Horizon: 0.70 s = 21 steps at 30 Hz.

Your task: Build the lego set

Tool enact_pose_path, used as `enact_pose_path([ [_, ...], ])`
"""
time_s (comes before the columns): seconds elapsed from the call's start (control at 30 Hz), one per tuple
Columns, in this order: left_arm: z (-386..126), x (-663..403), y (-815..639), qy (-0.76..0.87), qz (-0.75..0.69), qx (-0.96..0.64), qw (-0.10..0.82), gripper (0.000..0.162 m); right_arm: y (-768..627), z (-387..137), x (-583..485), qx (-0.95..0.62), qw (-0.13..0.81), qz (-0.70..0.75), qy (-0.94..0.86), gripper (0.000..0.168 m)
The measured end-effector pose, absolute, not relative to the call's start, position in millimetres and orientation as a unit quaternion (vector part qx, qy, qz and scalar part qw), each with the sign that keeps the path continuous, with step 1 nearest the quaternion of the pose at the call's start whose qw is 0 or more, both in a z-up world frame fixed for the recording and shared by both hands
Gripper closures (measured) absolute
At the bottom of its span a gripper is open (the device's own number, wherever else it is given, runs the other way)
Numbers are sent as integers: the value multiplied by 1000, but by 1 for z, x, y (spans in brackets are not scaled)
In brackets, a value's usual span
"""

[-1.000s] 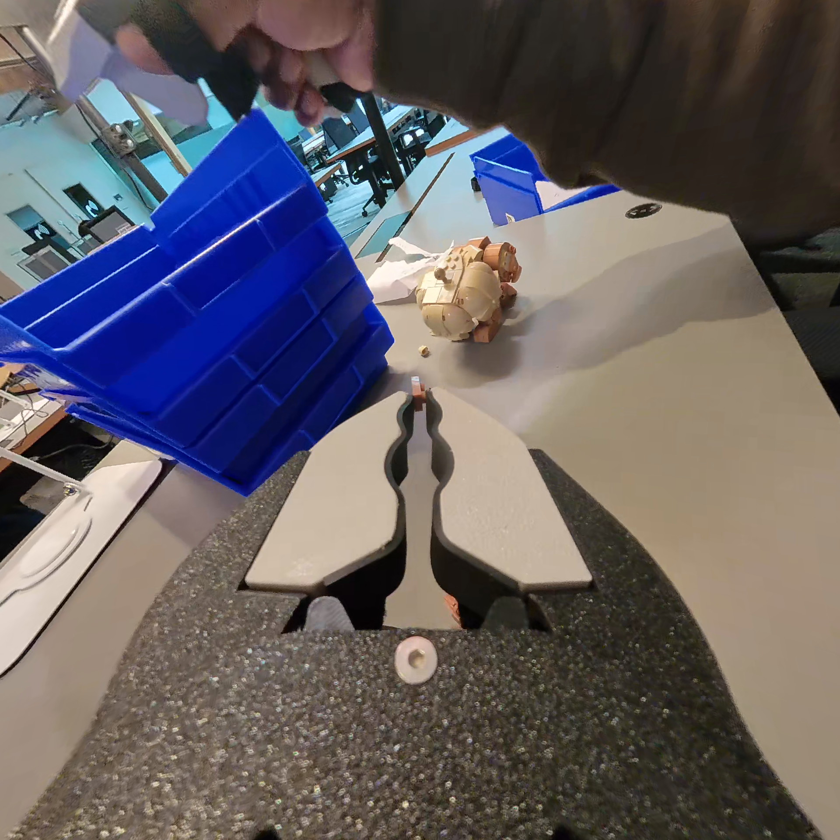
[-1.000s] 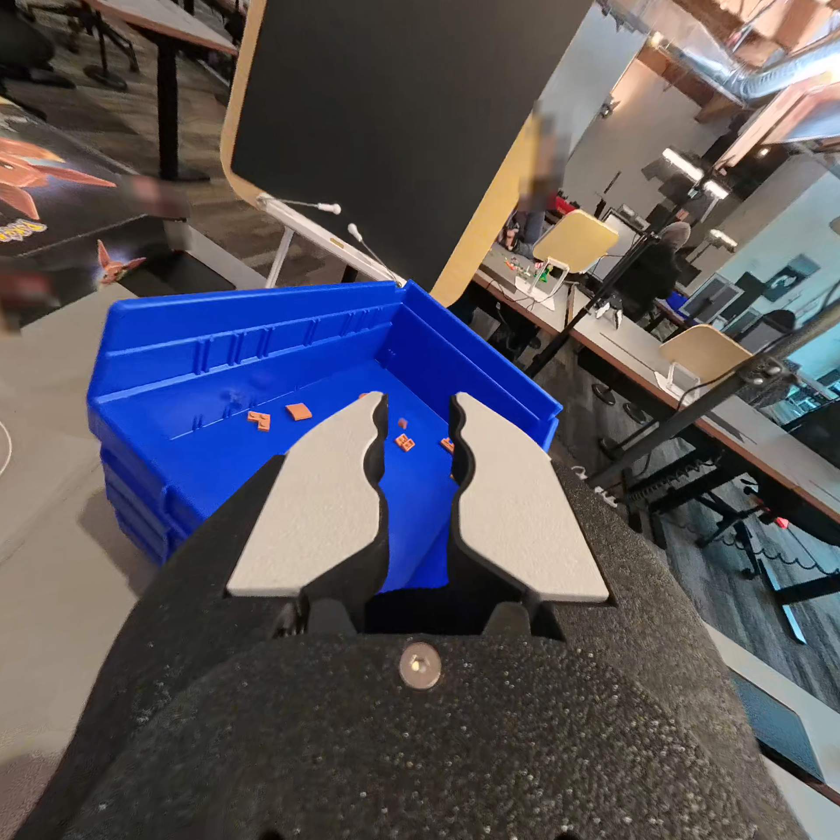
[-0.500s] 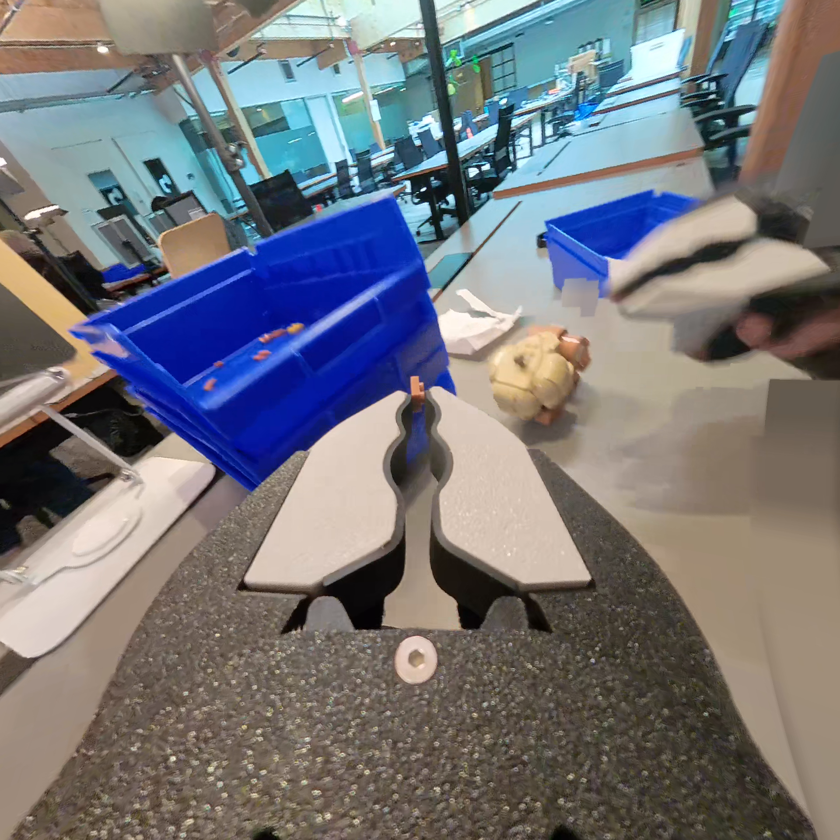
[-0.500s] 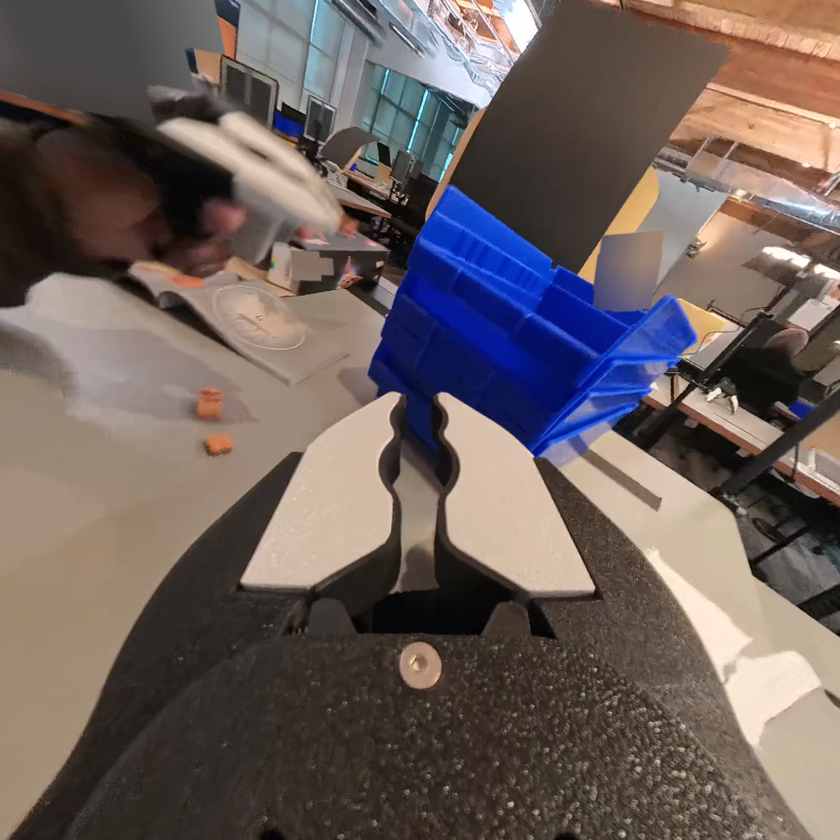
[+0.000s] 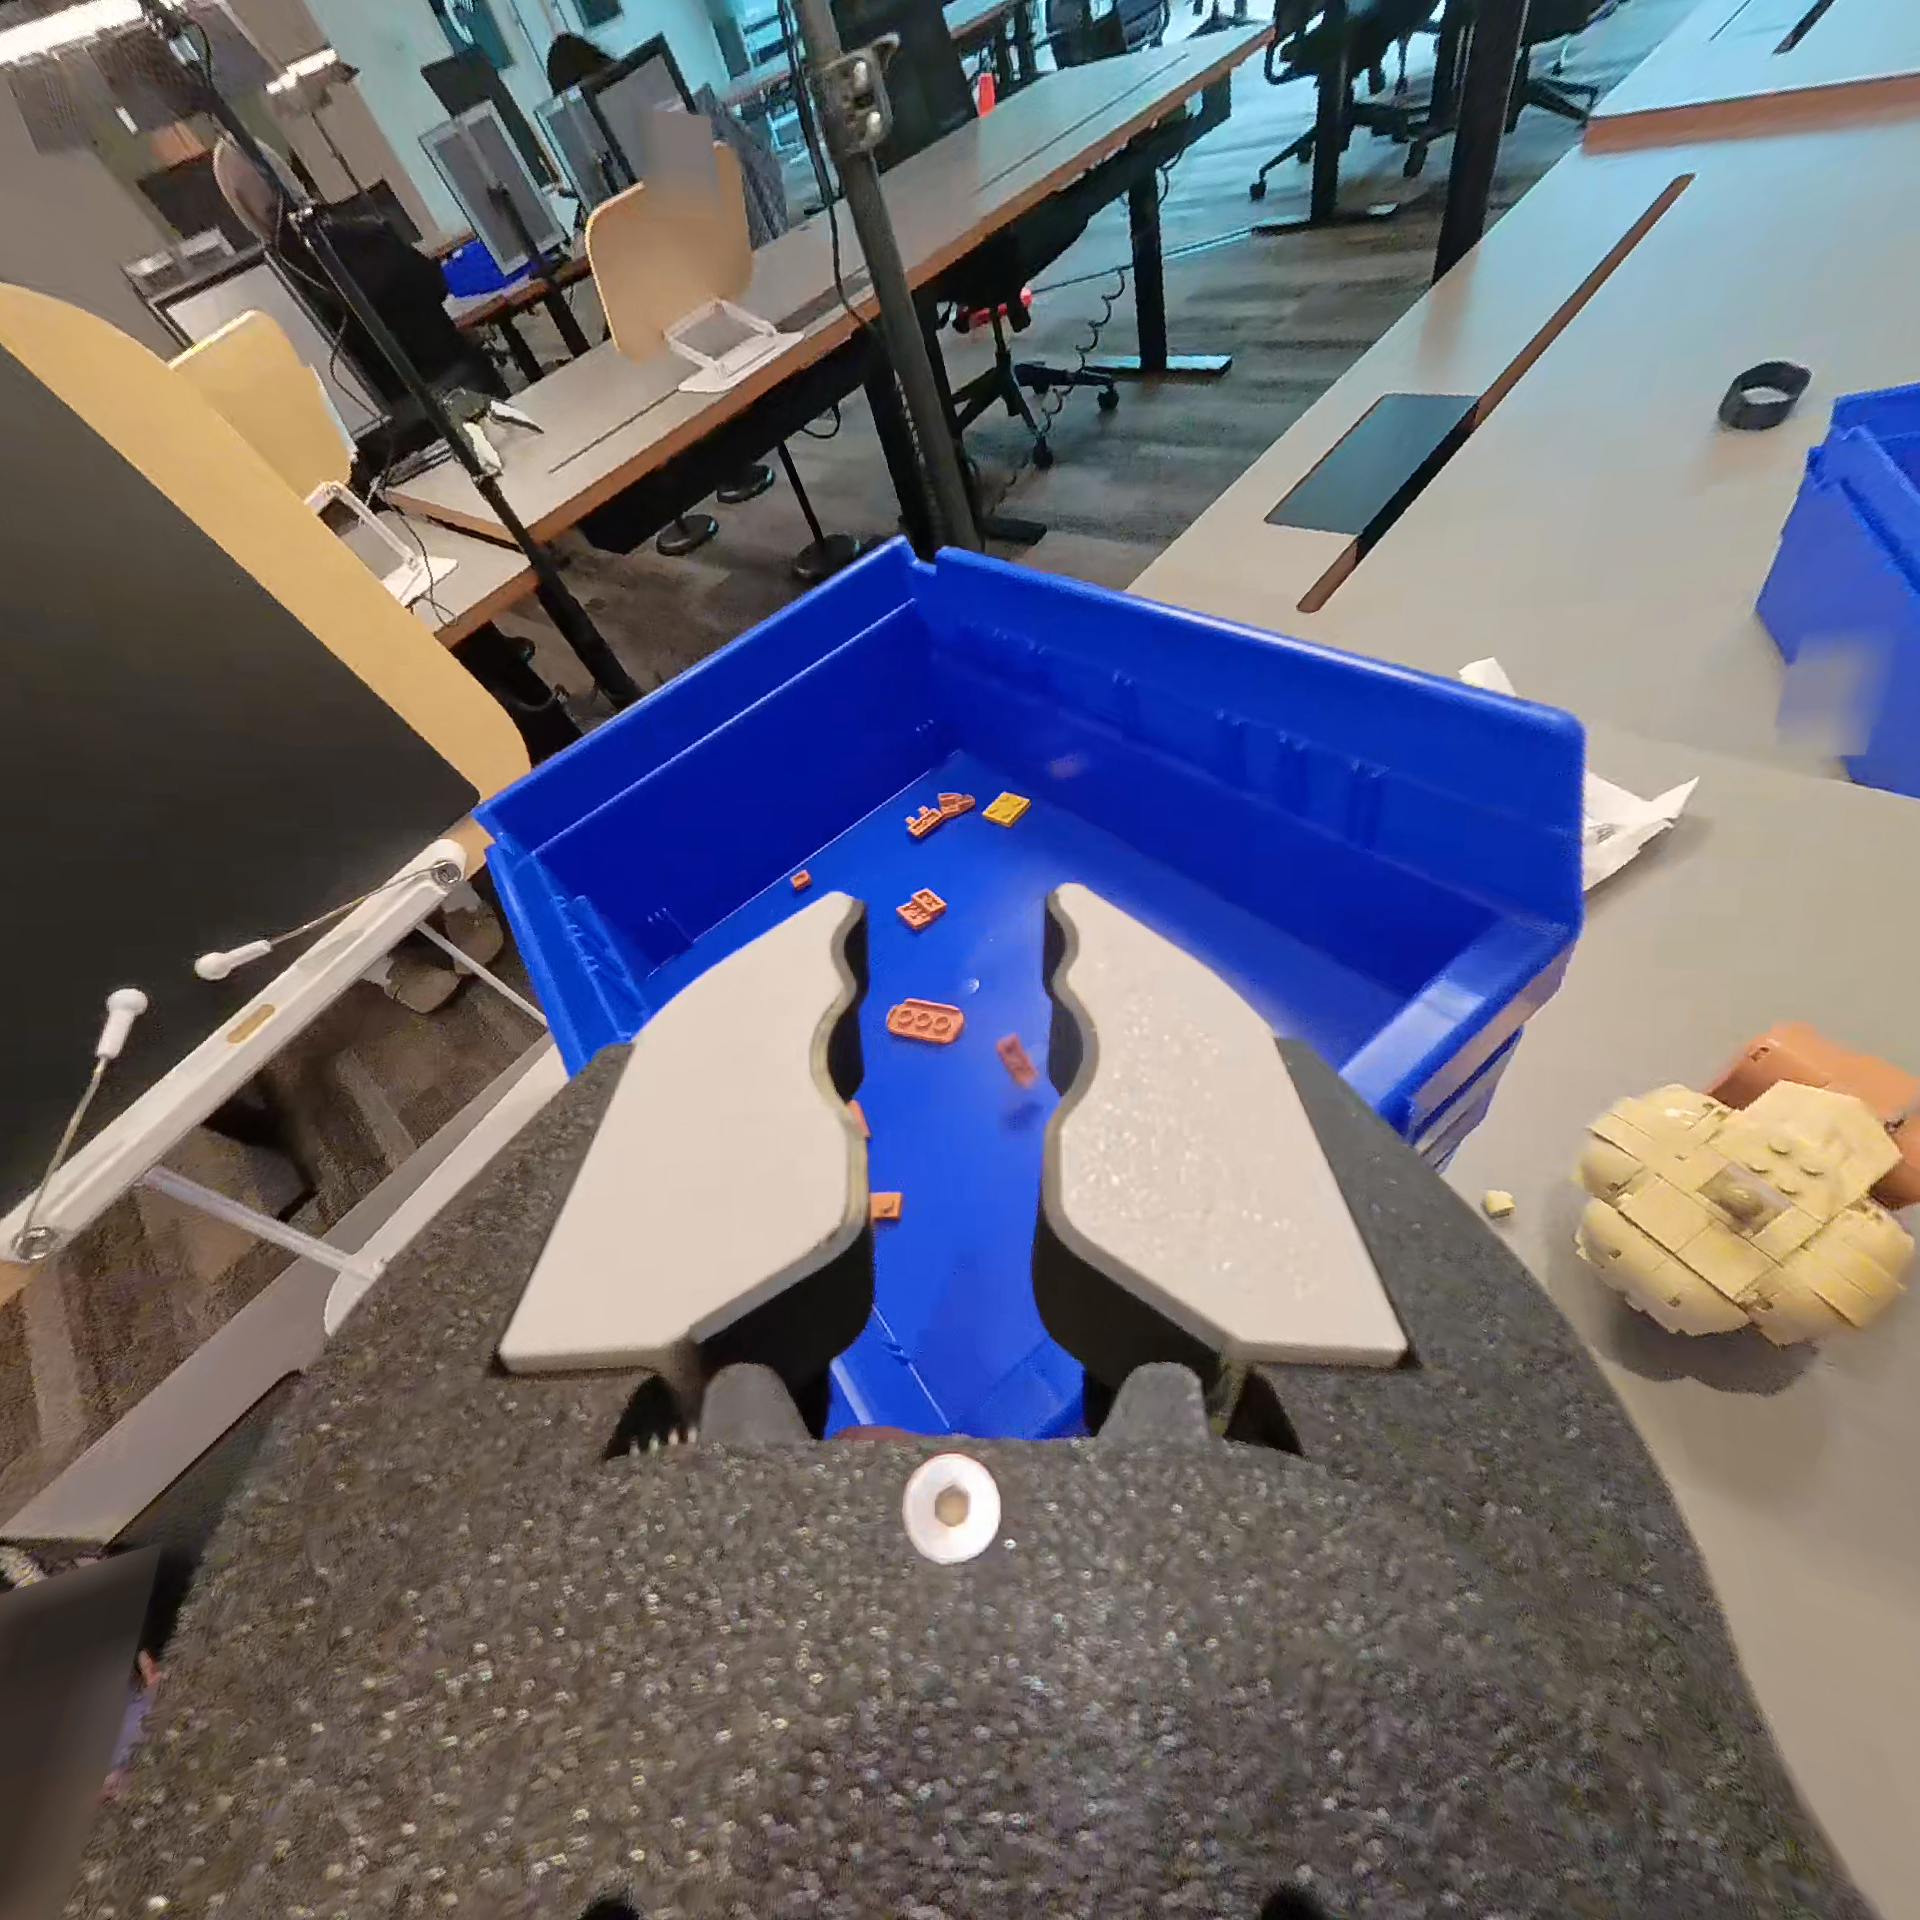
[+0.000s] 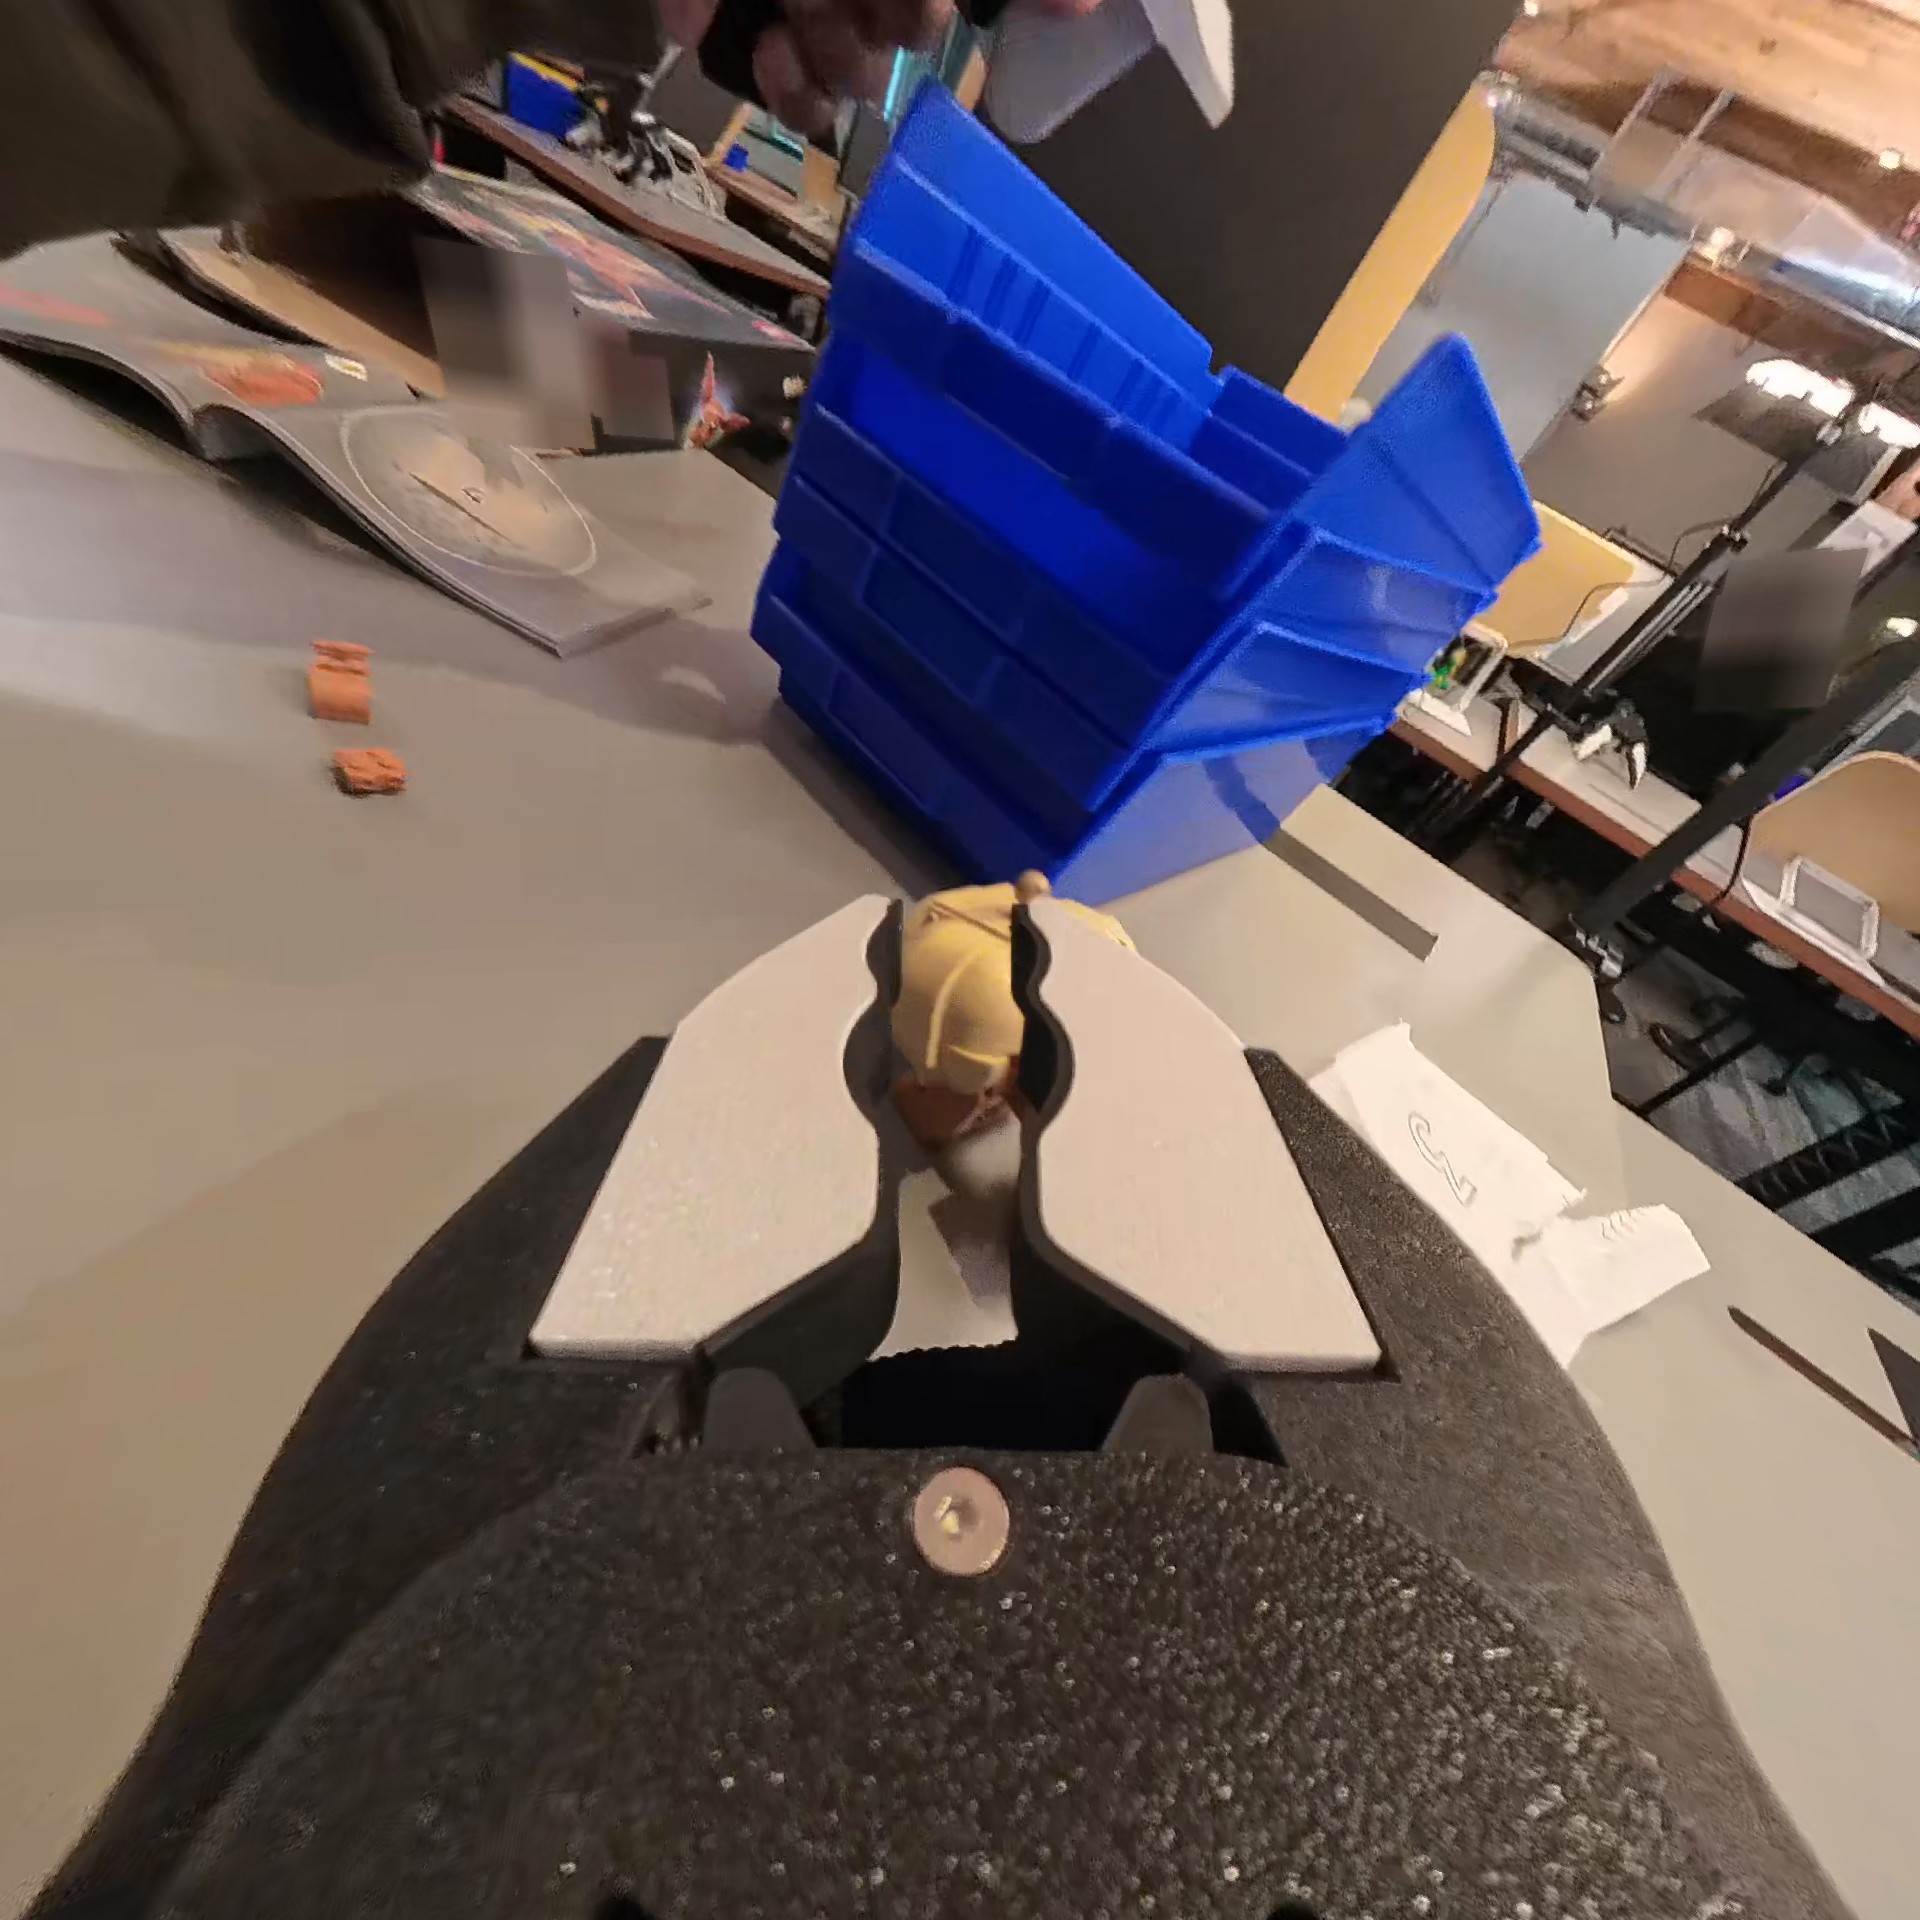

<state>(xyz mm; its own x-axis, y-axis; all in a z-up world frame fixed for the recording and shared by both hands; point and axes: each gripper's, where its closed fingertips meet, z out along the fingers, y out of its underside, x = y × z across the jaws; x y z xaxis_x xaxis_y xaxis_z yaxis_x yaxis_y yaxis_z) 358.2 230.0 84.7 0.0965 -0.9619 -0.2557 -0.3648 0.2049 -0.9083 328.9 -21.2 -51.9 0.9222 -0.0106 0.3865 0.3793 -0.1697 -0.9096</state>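
Between my right gripper's fingers sits the tan lego model, lying on the grey table; whether the pads actually pinch it or only flank it I cannot tell; its rounded tan shell faces up with a small knob at the far end, brown parts nearest me, long axis running roughly along my fingers. Over the top blue bin of the stack my left gripper hangs with jaws spread and nothing held; small orange plates lie scattered on the bin floor directly ahead and below, one oblong plate between the fingertips' line; left is plainly nearer them. Beyond, two loose brown pieces rest on the table near an open instruction booklet; next pick looks like mine on the left.
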Motion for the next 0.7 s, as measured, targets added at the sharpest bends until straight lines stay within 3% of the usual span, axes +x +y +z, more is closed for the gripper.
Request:
enact_pose_path([
  [0.2, 65, 333, 160, 642, -358, -467, 492, 124, -41, -69, 362, -772, 610, -157, -81, 145],
  [0.4, -42, 314, 63, 773, -368, -418, 304, 112, -60, -90, 377, -796, 588, -139, -45, 142],
  [0.5, -88, 328, 53, 783, -352, -440, 263, 106, -63, -97, 382, -796, 590, -130, -30, 142],
  [0.7, -125, 350, 37, 769, -383, -474, 194, 94, -70, -92, 387, -788, 605, -113, -11, 141],
])
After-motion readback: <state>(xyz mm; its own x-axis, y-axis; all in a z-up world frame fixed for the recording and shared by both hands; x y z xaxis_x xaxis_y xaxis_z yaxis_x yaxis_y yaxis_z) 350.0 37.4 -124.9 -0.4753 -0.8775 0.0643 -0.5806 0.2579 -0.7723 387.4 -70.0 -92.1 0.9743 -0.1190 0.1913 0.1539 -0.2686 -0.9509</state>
